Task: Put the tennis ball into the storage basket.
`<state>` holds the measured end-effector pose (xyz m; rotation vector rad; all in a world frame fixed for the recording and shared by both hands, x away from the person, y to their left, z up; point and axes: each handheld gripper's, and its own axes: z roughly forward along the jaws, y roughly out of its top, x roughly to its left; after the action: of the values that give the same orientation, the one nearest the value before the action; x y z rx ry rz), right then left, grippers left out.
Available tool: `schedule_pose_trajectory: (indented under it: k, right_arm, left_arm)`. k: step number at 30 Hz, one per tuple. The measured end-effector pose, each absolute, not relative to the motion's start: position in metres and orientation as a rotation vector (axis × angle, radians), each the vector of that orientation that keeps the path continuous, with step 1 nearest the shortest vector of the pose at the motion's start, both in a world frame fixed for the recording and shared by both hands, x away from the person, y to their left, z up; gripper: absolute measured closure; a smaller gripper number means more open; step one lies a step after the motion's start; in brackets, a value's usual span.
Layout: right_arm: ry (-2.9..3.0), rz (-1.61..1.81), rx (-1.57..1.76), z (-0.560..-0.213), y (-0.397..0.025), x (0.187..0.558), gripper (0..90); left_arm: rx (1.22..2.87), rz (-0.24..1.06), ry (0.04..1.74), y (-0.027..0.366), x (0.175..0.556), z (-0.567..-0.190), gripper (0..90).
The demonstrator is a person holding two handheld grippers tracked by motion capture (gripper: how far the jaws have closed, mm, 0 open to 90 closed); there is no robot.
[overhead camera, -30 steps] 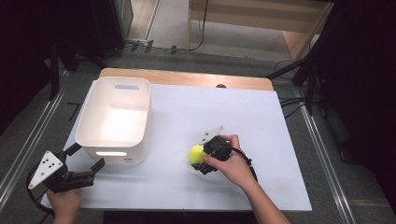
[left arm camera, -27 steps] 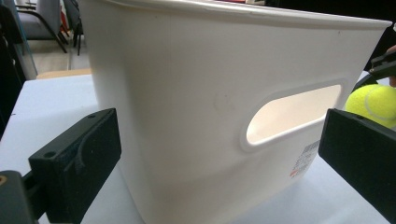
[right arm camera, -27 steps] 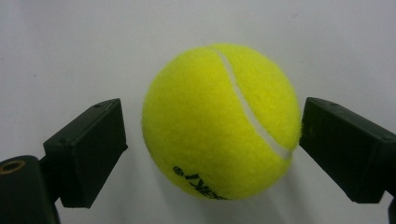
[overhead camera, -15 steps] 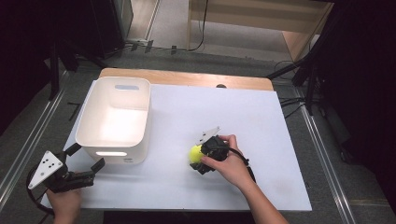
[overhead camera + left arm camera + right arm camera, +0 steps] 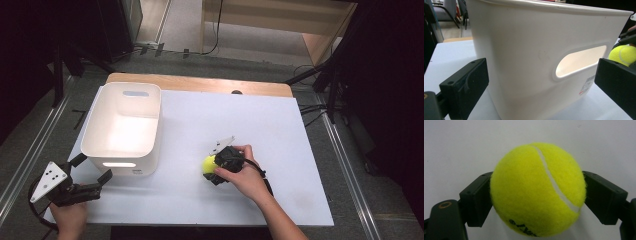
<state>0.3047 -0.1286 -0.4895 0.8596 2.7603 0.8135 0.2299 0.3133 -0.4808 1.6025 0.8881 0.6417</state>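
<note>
With the right gripper [image 5: 214, 167] now clamped on the fuzzy yellow tennis ball [image 5: 537, 188], lifting toward the white plastic bin [image 5: 122, 127] at ten o'clock looks next; the left gripper [image 5: 92, 170] idles, jaws wide and empty.

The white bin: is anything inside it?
The bin looks empty in the high view: bare floor and far walls. The strip just behind its near wall is hidden.
</note>
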Motion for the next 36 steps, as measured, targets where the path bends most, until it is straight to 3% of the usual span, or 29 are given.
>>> schedule_pose_trajectory:
  k: [8, 18, 36]
  right_arm:
    - [2.762, 0.812, 0.852, -0.4915, -0.1270, 0.3057, 14.7]
    - [2.767, 0.816, 0.859, -0.4910, -0.1263, 0.3054, 22.5]
    - [2.788, 0.818, 0.841, -0.4863, -0.1290, 0.3078, 23.1]
  left_arm:
    - [1.602, 0.641, 0.888, 0.3133, 0.2299, -0.4808, 0.0]
    - [1.602, 0.641, 0.889, 0.3133, 0.2299, -0.4807, 0.0]
    - [1.602, 0.641, 0.889, 0.3133, 0.2300, -0.4808, 0.0]
